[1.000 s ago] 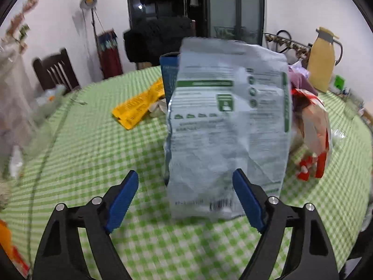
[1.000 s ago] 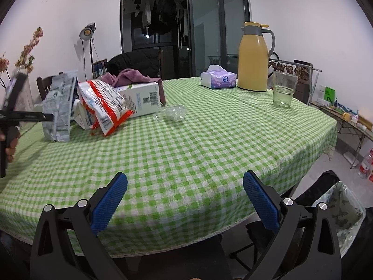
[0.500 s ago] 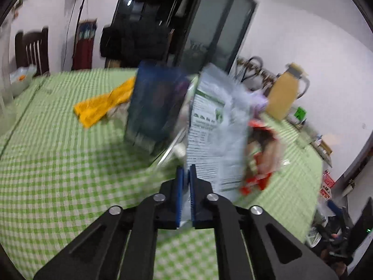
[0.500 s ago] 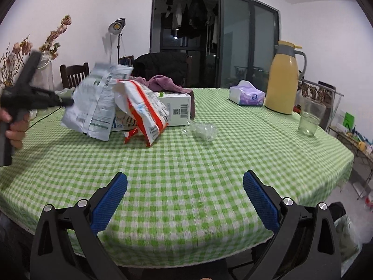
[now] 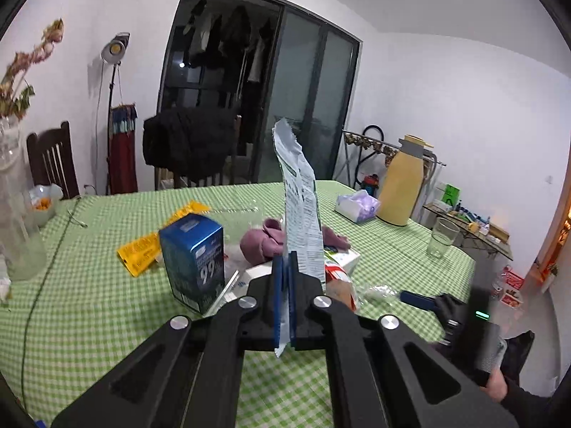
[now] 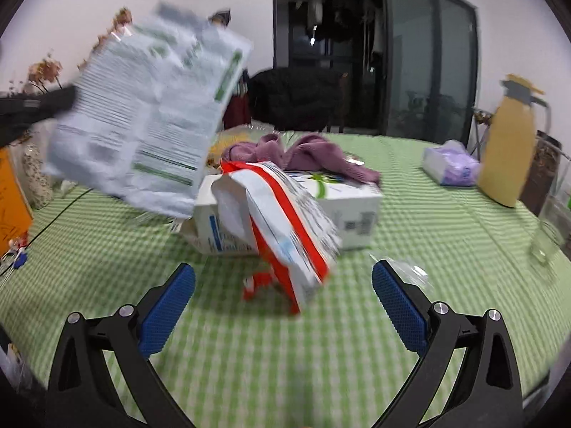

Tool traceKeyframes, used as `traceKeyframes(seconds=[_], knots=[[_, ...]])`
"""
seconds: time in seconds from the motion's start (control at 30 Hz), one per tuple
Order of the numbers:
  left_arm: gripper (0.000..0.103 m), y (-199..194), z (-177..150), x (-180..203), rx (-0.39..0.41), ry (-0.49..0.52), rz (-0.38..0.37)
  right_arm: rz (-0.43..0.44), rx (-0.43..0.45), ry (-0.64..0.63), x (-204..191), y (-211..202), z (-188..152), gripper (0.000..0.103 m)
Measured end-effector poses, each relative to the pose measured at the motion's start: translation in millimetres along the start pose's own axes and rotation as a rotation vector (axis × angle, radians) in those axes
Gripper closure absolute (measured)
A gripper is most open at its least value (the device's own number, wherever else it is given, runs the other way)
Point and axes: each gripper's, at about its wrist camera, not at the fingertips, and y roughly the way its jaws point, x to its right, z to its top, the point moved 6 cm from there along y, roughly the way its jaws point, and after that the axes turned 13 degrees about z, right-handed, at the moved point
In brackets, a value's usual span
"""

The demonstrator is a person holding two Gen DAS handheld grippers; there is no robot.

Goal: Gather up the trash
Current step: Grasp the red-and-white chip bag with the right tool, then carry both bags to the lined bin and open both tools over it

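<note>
the left gripper (image 5: 285,278) was clenched on the lower edge of a pale printed bag (image 5: 301,210), its blue pads pressed flat with the thin foil between them. the bag stood up from the jaws, edge-on to the left wrist camera, clear of the green checked table (image 5: 89,306). from the right wrist view the same bag (image 6: 150,121) hung in the air at upper left, blurred, with the dark left gripper at its left edge.

the right gripper (image 6: 283,303) was released, jaws wide, nothing between them. it pointed at a red and white wrapper (image 6: 285,228) that leaned against a white carton (image 6: 349,207) lying on the table. the wrapper sat between the open fingers in the view, but the pads were not touching it. a purple cloth (image 6: 307,153) lay on top of the carton. a crumpled clear plastic piece (image 6: 414,271) lay just beside the right finger.

a blue box (image 5: 194,260) stood upright on the table, left of the left gripper. behind it lay a yellow packet (image 5: 142,249). farther right stood a yellow jug (image 5: 403,182), a tissue pack (image 5: 357,207) near it, and a glass (image 5: 440,237).
</note>
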Motion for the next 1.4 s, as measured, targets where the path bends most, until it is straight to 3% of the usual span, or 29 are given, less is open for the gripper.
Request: traceKeyframes(seconds=[0.03, 0.07, 0.1, 0.13, 0.2, 0.3, 0.53, 0.97, 1.2, 1.4], knots=[[0.103, -2, 1, 1, 0.002, 0.001, 0.005, -0.009, -0.013, -0.006, 2, 12, 4, 0.020], [0.103, -4, 3, 1, 0.007, 0.008, 0.015, -0.028, -0.037, -0.004, 7, 25, 6, 0.054], [0.103, -4, 4, 2, 0.008, 0.013, 0.016, -0.036, -0.056, 0.008, 10, 33, 6, 0.068], [0.103, -4, 4, 3, 0.008, 0.018, 0.019, -0.037, -0.077, 0.025, 15, 40, 5, 0.068], [0.103, -3, 6, 4, 0.013, 0.033, 0.036, -0.040, -0.102, 0.044, 23, 45, 3, 0.077], [0.103, -2, 7, 7, 0.014, 0.042, 0.046, -0.036, -0.063, 0.064, 30, 24, 6, 0.094], [0.103, -13, 19, 32, 0.082, 0.090, 0.091, -0.057, 0.081, 0.043, 41, -50, 22, 0.096], [0.103, -22, 40, 118, 0.122, 0.163, -0.008, -0.153, 0.231, 0.114, 112, -149, 19, 0.096], [0.103, -4, 40, 216, 0.098, 0.251, -0.137, -0.280, 0.272, 0.184, 180, -218, -15, 0.096], [0.103, 8, 25, 315, 0.075, 0.355, -0.262, -0.434, 0.302, 0.285, 255, -290, -65, 0.096]])
